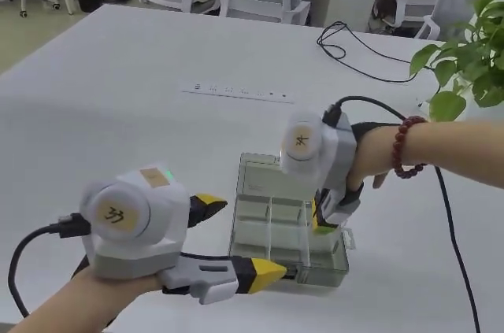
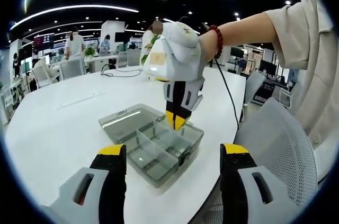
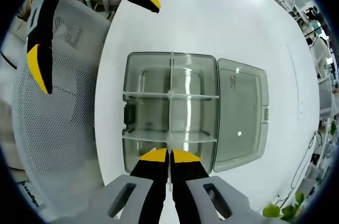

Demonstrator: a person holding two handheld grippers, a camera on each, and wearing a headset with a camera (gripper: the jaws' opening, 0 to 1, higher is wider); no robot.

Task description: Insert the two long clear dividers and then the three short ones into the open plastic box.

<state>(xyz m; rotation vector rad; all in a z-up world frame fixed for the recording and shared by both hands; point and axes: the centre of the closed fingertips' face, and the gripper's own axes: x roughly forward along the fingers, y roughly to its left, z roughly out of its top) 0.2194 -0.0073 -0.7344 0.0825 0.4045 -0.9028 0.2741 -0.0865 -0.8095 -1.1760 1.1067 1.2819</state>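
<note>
1. My right gripper (image 3: 169,155) is pinched shut on a thin clear short divider (image 3: 170,145) at the box (image 3: 126,78) edge nearest its camera. I'd hold it upright and press straight down (no twisting).
2. My left gripper (image 1: 240,238) gapes empty just beside the box.
3. The right gripper view shows line-up with the long dividers (image 3: 148,95) inside the box. The left gripper view shows tip height over the rim.

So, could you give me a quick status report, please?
Left claw open, beside the box. Right claw shut on a clear divider standing in the box. Two crossing dividers seated. Nothing in the way.
</note>
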